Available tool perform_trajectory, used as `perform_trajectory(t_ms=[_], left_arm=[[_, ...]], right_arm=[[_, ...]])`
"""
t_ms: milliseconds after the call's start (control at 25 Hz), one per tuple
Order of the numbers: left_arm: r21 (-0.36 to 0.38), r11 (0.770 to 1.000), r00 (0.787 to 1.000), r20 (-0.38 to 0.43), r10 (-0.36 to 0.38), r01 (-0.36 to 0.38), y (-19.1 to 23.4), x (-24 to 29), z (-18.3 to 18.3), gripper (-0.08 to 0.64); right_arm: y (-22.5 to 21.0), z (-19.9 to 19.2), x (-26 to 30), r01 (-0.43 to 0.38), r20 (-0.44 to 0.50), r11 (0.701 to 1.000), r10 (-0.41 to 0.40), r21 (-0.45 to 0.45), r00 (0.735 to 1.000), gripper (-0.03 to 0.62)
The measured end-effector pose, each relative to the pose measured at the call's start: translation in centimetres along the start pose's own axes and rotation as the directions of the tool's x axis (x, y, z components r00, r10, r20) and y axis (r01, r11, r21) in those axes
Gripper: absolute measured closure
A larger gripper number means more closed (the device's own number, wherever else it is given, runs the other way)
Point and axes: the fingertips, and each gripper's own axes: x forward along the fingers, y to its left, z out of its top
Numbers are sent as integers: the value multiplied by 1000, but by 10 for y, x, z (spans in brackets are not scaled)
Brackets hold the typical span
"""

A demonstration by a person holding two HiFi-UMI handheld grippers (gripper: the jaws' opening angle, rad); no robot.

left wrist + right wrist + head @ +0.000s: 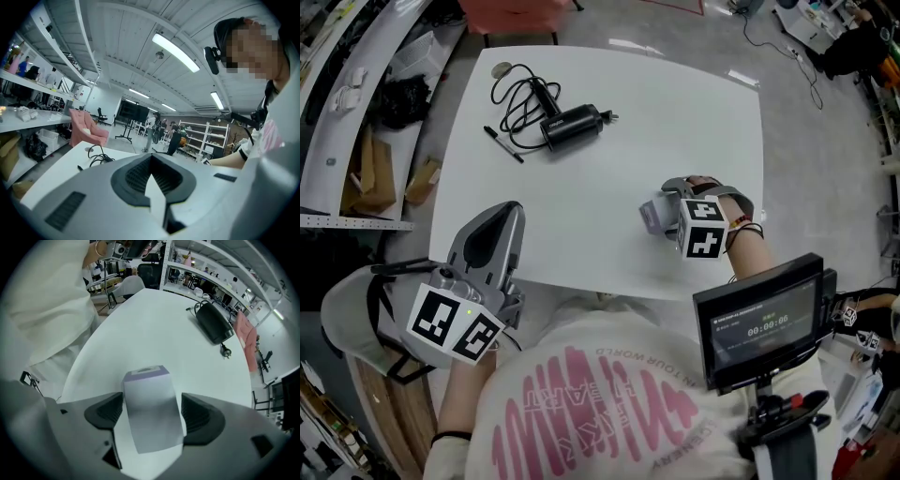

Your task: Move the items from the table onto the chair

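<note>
- Right gripper (152,420): jaws wide apart, straddling box (147,394); not clamped on it.
- Box rests on table (154,319) near its front edge; long axis runs along the gap, purple end away from the camera.
- Left gripper (151,171): jaws together, empty.

Dressed in cream T-shirt (609,361) with pink lettering and wavy stripes, dark bands (750,228) at right wrist, plus pale grey left gripper (504,211) and right gripper (667,208), black ribbed jaws, each bearing a black-and-white marker cube (455,323).
</note>
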Motion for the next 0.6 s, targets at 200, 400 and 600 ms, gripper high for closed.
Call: perform_trajectory(t_ms=[200, 400, 600], left_arm=[[-7, 1000, 1000, 3, 13, -13, 2, -4, 0, 552], [-2, 1000, 1000, 4, 14, -14, -1, -4, -1, 552], [-4, 1000, 1000, 6, 15, -15, 0, -3, -1, 552]], right_arm=[[4, 1, 0, -36, 11, 999, 36, 10, 999, 199], [9, 2, 1, -81, 20, 997, 81, 17, 997, 251], [10, 2, 2, -89, 13, 996, 88, 22, 996, 264]])
